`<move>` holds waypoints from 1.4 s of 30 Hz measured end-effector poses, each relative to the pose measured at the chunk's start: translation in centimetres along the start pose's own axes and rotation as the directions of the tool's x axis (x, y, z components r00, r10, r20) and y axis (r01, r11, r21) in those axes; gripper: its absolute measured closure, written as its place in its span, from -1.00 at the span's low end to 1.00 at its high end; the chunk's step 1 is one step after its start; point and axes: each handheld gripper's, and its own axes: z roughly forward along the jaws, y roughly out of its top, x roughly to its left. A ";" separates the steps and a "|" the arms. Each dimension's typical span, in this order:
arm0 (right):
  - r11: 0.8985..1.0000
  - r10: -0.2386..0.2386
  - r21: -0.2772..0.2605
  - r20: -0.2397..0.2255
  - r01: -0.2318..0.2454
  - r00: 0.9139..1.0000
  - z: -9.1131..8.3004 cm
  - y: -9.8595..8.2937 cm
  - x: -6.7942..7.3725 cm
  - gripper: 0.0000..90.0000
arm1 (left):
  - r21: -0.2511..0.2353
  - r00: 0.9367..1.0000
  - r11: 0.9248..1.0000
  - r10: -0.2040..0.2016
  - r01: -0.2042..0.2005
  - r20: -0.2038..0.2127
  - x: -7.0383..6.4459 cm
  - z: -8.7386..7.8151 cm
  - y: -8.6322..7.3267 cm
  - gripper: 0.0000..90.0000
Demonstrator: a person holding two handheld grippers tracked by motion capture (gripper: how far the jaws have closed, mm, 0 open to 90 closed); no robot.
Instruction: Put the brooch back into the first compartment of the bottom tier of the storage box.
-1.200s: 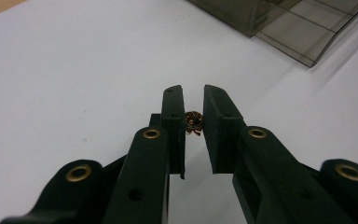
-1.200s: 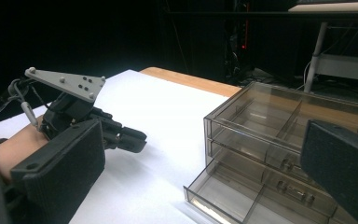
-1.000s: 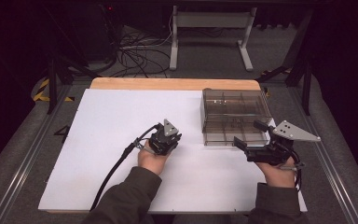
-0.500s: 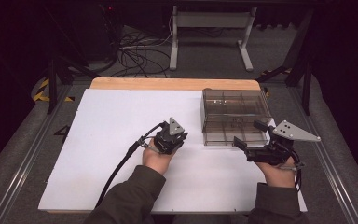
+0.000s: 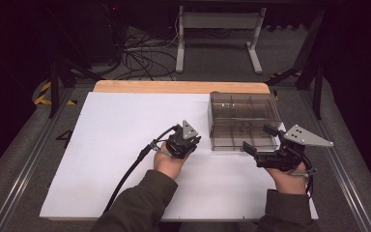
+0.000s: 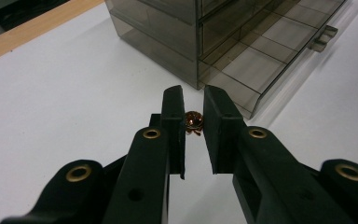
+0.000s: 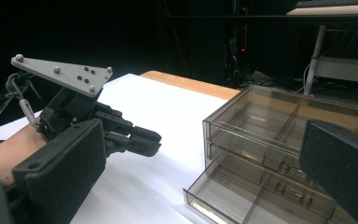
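A smoky clear drawer box (image 5: 244,113) stands on the white table at the right, its bottom drawer (image 7: 242,200) pulled out and divided into compartments. My left gripper (image 5: 189,144) is just left of the box's front corner. In the left gripper view its jaws (image 6: 193,100) are shut on a small copper-coloured part (image 6: 193,122), a short way from the open drawer (image 6: 261,70). My right gripper (image 5: 260,138) sits at the drawer's front right, jaws wide open and holding nothing (image 7: 200,186). The left gripper (image 7: 144,140) shows beyond it.
The white table top (image 5: 116,145) has a wooden strip (image 5: 174,87) along its far edge. A black cable (image 5: 130,174) trails back from the left gripper. Metal rails (image 5: 24,164) run along the table's sides, with cables and a stand on the floor behind.
My left gripper has moved to the right, closer to the drawer box. The right gripper has stayed where it was, still open.
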 end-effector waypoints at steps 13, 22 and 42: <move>1.000 -0.004 -0.004 -0.009 0.003 1.000 0.0 0.0 0.1 -0.97 | 0.000 1.000 1.000 -0.005 0.005 0.009 -0.3 0.6 0.7 0.77; 1.000 0.003 -0.007 -0.008 -0.003 1.000 -0.1 0.1 0.1 -0.97 | -0.029 0.999 1.000 -0.001 0.002 0.036 -0.7 1.0 1.2 0.77; 1.000 -0.002 -0.018 -0.009 0.001 1.000 -0.3 0.2 0.0 -0.97 | -0.067 0.997 0.998 0.008 -0.002 0.078 -1.6 2.6 2.2 0.76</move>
